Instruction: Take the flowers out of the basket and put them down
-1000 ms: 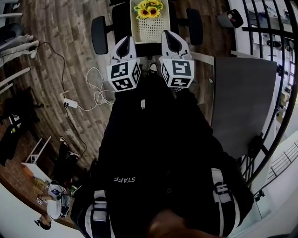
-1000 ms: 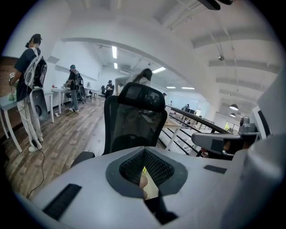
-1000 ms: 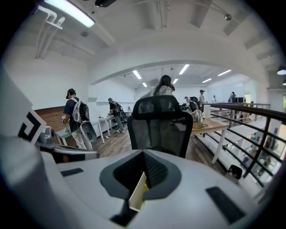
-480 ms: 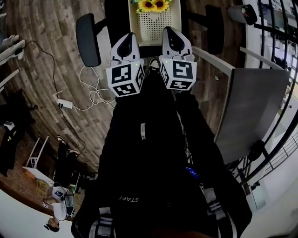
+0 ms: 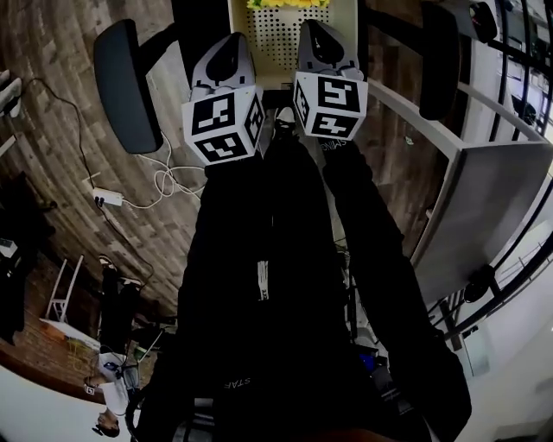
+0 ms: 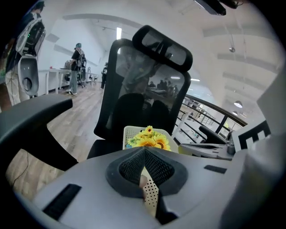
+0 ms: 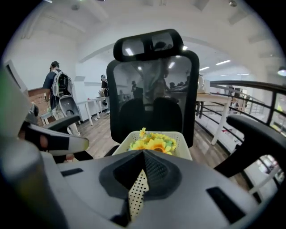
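Yellow sunflowers [image 5: 289, 3] lie in a cream perforated basket [image 5: 289, 39] on the seat of a black office chair; the head view cuts them off at its top edge. The flowers [image 6: 149, 139] and basket [image 6: 130, 132] fill the middle of the left gripper view, and the right gripper view shows the flowers [image 7: 152, 143] and basket [image 7: 182, 139] the same way. My left gripper [image 5: 232, 43] and right gripper [image 5: 316, 26] hang side by side just short of the basket's near rim. Both are shut and hold nothing. Neither touches the flowers.
The chair's backrest [image 7: 154, 89] rises behind the basket, and its armrests [image 5: 121, 86] [image 5: 436, 60] flank it. A grey table [image 5: 484, 216] and a railing stand at the right. White cables [image 5: 164, 181] lie on the wooden floor at the left. People [image 6: 77, 67] stand far back.
Both grippers and the head camera have moved forward toward the chair. The basket has slid to the top edge of the head view. The jaws stay shut.
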A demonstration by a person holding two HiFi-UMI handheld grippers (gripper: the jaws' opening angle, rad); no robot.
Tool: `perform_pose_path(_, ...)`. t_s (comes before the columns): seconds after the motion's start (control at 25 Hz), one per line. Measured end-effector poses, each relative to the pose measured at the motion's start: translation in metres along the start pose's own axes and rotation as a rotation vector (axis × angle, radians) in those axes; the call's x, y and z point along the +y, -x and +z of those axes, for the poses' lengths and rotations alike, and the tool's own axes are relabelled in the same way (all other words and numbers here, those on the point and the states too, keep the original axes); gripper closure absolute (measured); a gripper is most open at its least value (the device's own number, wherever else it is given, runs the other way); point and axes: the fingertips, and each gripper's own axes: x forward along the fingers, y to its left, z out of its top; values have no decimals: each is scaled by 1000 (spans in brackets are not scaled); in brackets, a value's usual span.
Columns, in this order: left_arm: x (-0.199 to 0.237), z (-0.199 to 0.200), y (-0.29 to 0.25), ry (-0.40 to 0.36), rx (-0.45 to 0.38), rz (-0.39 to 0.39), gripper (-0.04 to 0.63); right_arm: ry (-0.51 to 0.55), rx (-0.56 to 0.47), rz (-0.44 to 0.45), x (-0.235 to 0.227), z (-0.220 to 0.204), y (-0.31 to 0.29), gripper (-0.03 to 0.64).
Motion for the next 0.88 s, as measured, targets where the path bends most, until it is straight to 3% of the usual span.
perform_pose_path(0.64, 11, -16, -53, -12, 74, -21, 598, -47, 148, -34, -17, -53, -64, 599)
perform_pose_path(0.72, 12, -18, -56, -11, 78, -21, 598, -55, 185, -27, -18, -63, -72, 518)
perform_pose_path(0.88, 11, -21, -63, -14, 86, -21, 598, -65, 239, -32, -23, -77, -86, 453)
